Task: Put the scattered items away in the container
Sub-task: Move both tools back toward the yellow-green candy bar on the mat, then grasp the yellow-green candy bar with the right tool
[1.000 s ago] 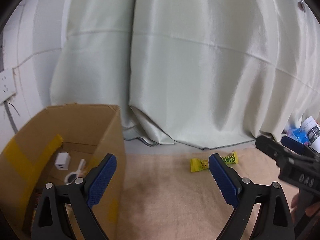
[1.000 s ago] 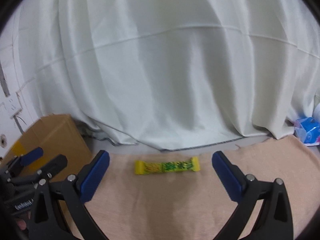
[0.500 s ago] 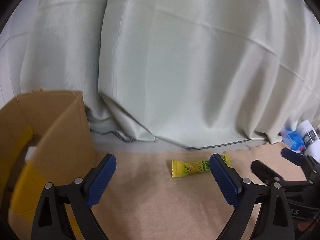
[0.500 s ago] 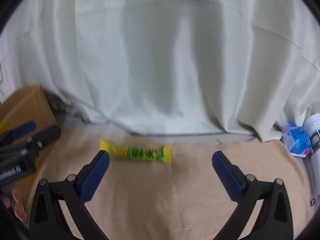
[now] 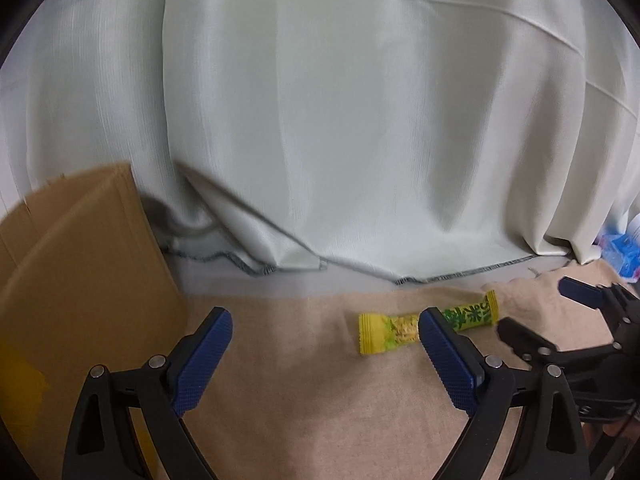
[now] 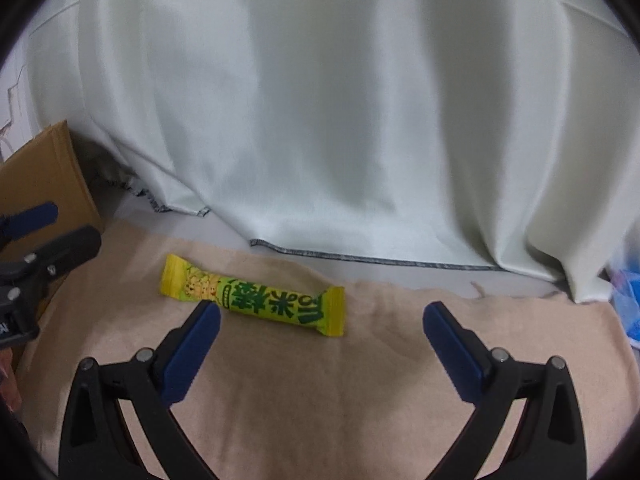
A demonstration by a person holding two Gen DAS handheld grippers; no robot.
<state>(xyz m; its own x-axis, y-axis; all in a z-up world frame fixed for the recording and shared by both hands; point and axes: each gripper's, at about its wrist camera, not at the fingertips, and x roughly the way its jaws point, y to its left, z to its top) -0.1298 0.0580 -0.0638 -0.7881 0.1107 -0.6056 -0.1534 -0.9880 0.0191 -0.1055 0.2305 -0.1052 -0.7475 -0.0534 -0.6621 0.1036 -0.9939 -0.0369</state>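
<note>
A yellow-green snack bar wrapper (image 6: 256,301) lies flat on the beige cloth (image 6: 320,400), just beyond my right gripper (image 6: 320,320), which is open with the bar ahead of its left finger. In the left wrist view the same snack bar (image 5: 394,330) sits partly behind the right finger of my left gripper (image 5: 324,324), also open and empty. The cardboard box (image 5: 80,280) stands at the left, its inside hidden from here. My right gripper (image 5: 568,308) shows at the right edge of the left wrist view.
A pale curtain (image 5: 360,120) hangs behind the cloth down to a grey floor strip. Blue packaging (image 6: 628,292) lies at the far right edge. The left gripper (image 6: 36,240) appears at the left of the right wrist view, in front of the box (image 6: 44,176).
Both grippers have swung right and closer to the snack bar; the box has slid to the left edge and its inside is out of sight. Both jaws stay open.
</note>
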